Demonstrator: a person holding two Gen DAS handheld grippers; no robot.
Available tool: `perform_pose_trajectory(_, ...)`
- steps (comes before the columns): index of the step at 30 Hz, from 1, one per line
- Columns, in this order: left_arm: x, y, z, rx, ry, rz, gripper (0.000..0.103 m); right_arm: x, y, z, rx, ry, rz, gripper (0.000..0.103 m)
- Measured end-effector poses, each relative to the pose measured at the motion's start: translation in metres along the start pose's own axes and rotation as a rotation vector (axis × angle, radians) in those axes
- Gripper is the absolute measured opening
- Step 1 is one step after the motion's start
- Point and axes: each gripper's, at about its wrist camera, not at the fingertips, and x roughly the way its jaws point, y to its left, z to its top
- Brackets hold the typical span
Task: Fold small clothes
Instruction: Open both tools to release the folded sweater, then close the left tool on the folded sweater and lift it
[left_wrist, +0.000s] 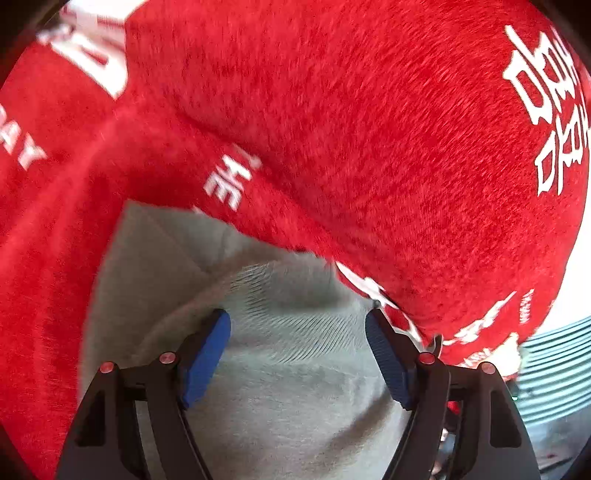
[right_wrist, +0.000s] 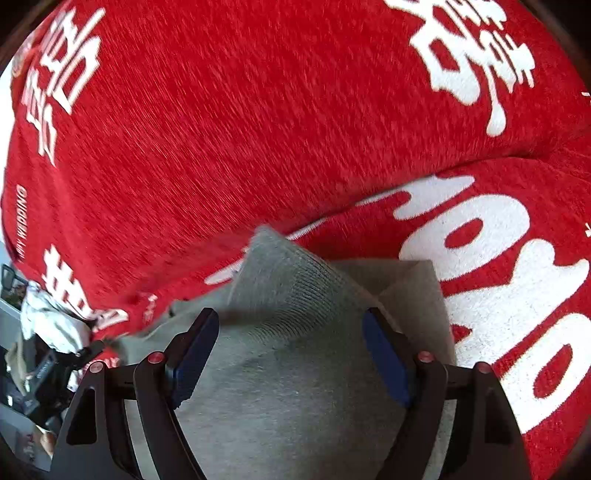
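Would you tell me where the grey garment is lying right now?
The grey garment fills the lower middle of both wrist views, lying on the red blanket beneath the open left gripper and right gripper.

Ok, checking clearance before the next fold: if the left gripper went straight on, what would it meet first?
Probably the grey garment, whose ribbed edge lies between the open fingers of the left gripper; the red blanket lies beyond. Depth is unclear.
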Motion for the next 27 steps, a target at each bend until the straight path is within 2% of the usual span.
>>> perform_pose_trajectory(2, -0.011, -0.012, -0.006, 0.090, -0.039, 0.046, 0.076, -0.009, 0.001, 0.001, -0.008, -0.028, 0.005, 0.083)
perform_pose_trajectory(3, -0.013, -0.021, -0.011, 0.155, -0.044, 0.058, 0.076, -0.013, 0.006, 0.000, -0.050, -0.041, -0.027, 0.083)
perform_pose_trajectory(7, 0.001, -0.059, -0.038, 0.386, 0.011, 0.101, 0.076, -0.005, 0.032, -0.008, -0.217, -0.026, -0.095, 0.083)
perform_pose_trajectory(9, 0.016, -0.072, -0.048, 0.461, 0.034, 0.170, 0.076, 0.007, 0.052, -0.016, -0.310, 0.005, -0.109, 0.083)
perform_pose_trajectory(11, 0.035, -0.069, -0.049, 0.465, 0.065, 0.227, 0.076, 0.020, 0.067, -0.025, -0.418, 0.041, -0.163, 0.083)
perform_pose_trajectory(13, 0.054, -0.057, -0.037, 0.411, 0.102, 0.271, 0.076, 0.037, 0.070, -0.030, -0.473, 0.078, -0.223, 0.083)
perform_pose_trajectory(17, 0.054, -0.043, -0.025, 0.370, 0.087, 0.238, 0.076, 0.061, 0.044, -0.022, -0.414, 0.129, -0.335, 0.083)
perform_pose_trajectory(19, 0.050, -0.042, -0.021, 0.360, 0.074, 0.245, 0.076, 0.056, 0.030, -0.013, -0.328, 0.111, -0.296, 0.081)
perform_pose_trajectory(22, 0.026, -0.043, -0.028, 0.344, 0.005, 0.274, 0.076, 0.033, 0.036, -0.017, -0.315, 0.069, -0.300, 0.082)
perform_pose_trajectory(25, 0.001, -0.053, -0.057, 0.435, -0.047, 0.288, 0.076, -0.002, 0.058, -0.041, -0.377, 0.012, -0.249, 0.083)
perform_pose_trajectory(27, -0.006, -0.062, -0.087, 0.526, -0.046, 0.295, 0.076, -0.011, 0.067, -0.057, -0.419, 0.029, -0.205, 0.083)
